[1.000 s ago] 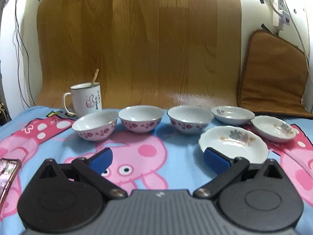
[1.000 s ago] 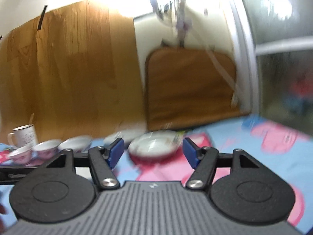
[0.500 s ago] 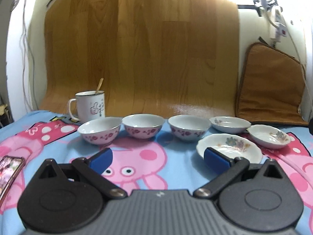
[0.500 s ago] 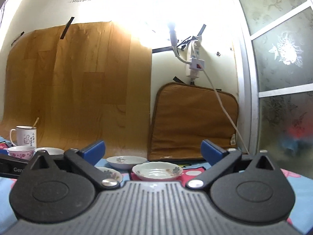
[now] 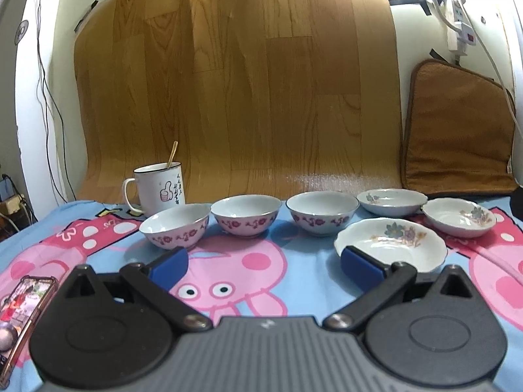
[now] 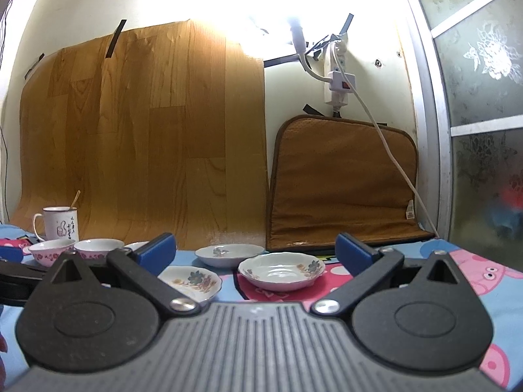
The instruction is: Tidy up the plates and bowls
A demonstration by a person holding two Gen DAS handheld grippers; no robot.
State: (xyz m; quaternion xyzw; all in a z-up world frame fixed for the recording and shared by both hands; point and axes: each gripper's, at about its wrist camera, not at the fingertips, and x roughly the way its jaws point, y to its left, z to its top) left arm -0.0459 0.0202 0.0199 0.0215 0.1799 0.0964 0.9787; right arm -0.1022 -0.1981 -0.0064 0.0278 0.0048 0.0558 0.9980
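Over the cartoon cloth (image 5: 294,281), both claws gape wide, empty.

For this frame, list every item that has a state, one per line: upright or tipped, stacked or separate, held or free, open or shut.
Left bowl: upright, empty, separate.
Middle bowl: upright, empty, separate.
Right bowl: upright, empty, separate.
Near plate: flat on the cloth, unstacked.
Far plate: flat, unstacked.
Right plate: flat, unstacked.
Mug: upright, spoon inside.
Phone: screen lit.
Left gripper: open, empty.
Right gripper: open wide, empty, jaws just opened.
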